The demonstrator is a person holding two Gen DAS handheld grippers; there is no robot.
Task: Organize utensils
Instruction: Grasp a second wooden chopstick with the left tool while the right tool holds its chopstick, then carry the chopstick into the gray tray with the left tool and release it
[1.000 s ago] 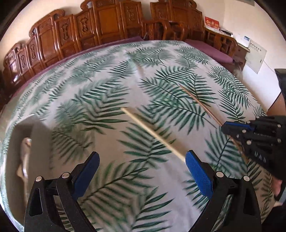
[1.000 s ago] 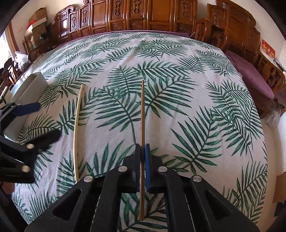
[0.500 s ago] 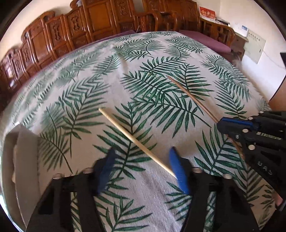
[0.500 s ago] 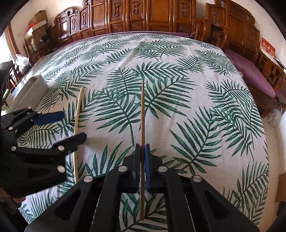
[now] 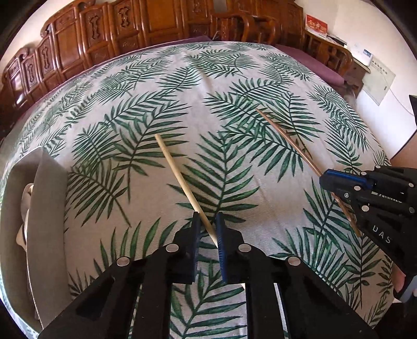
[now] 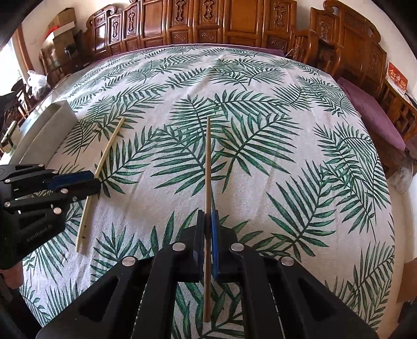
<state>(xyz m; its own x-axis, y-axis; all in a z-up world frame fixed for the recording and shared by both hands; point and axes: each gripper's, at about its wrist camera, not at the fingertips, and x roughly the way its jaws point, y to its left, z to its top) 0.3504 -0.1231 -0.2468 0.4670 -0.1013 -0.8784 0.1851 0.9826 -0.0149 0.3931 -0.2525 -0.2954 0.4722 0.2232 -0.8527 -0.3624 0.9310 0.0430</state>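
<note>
A pale chopstick (image 5: 179, 180) lies on the leaf-print tablecloth. My left gripper (image 5: 207, 226) has its jaws closed around its near end, with a narrow gap still showing. It also shows in the right wrist view (image 6: 100, 169), where the left gripper (image 6: 91, 182) sits over its middle. My right gripper (image 6: 207, 221) is shut on a darker brown chopstick (image 6: 207, 161) that points away over the table. In the left wrist view that chopstick (image 5: 286, 140) runs into the right gripper (image 5: 328, 182).
A grey utensil tray (image 5: 44, 198) with pale utensils inside stands at the table's left edge; it also shows in the right wrist view (image 6: 47, 130). Carved wooden chairs (image 6: 208, 23) ring the far side of the table.
My left gripper moved forward over the pale chopstick's near end and closed from wide open to nearly shut on it. The right gripper kept hold of the brown chopstick and barely moved.
</note>
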